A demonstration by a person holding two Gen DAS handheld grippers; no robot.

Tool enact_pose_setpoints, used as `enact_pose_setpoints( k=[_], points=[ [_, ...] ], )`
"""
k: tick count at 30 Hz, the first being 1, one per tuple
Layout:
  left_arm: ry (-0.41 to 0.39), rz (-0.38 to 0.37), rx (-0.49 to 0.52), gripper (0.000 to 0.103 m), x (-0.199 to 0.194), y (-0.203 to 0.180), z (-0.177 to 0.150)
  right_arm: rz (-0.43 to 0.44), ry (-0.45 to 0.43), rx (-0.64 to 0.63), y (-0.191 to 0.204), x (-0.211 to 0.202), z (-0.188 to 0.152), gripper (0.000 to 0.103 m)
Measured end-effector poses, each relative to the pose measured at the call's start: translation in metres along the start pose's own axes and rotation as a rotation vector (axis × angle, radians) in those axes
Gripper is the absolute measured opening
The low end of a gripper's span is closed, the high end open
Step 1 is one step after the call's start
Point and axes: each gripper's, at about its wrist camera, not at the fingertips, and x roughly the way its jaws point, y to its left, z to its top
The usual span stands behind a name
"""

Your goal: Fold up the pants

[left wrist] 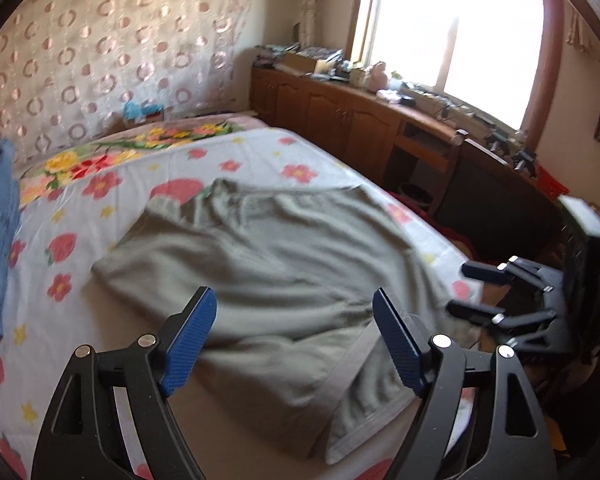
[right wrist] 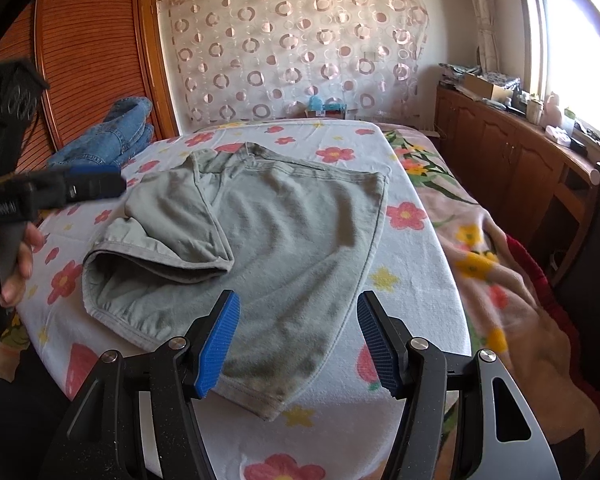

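Grey pants (right wrist: 260, 232) are lying part-folded on the flowered sheet (right wrist: 412, 300), bare bedding bordering them; left gripper (left wrist: 294, 344) and right gripper (right wrist: 298, 344) are hovering released, empty. The left gripper's side lettering is too blurred to read.

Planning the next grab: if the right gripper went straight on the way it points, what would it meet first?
Most likely the grey pants spread on the flowered sheet. The right gripper is open and tilted down at them, nothing between; depth is uncertain.

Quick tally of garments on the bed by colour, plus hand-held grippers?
Grey-green pants: 1
Blue denim garment pile: 1
Hand-held grippers: 2, left hand-held gripper and right hand-held gripper
Total: 4
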Motion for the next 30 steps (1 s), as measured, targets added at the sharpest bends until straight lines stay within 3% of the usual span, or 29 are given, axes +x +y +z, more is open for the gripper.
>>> enact_pose_setpoints(
  k=[11, 17, 24, 30],
  points=[
    [0.078, 0.044, -0.041, 0.081, 0.003, 0.024, -0.04, 0.022, -0.004, -0.031, 0.012, 0.008, 0.005, 0.063],
    [0.116, 0.052, -0.062, 0.081, 0.01, 0.031, -0.055, 0.049, 0.001, -0.05, 0.016, 0.016, 0.009, 0.052],
    [0.091, 0.052, -0.072, 0.081, 0.004, 0.032, -0.064, 0.088, 0.015, -0.064, 0.021, 0.026, 0.014, 0.049],
    [0.071, 0.051, -0.07, 0.081, 0.002, 0.033, -0.066, 0.114, 0.05, -0.075, 0.024, 0.047, 0.019, 0.041]
  ],
)
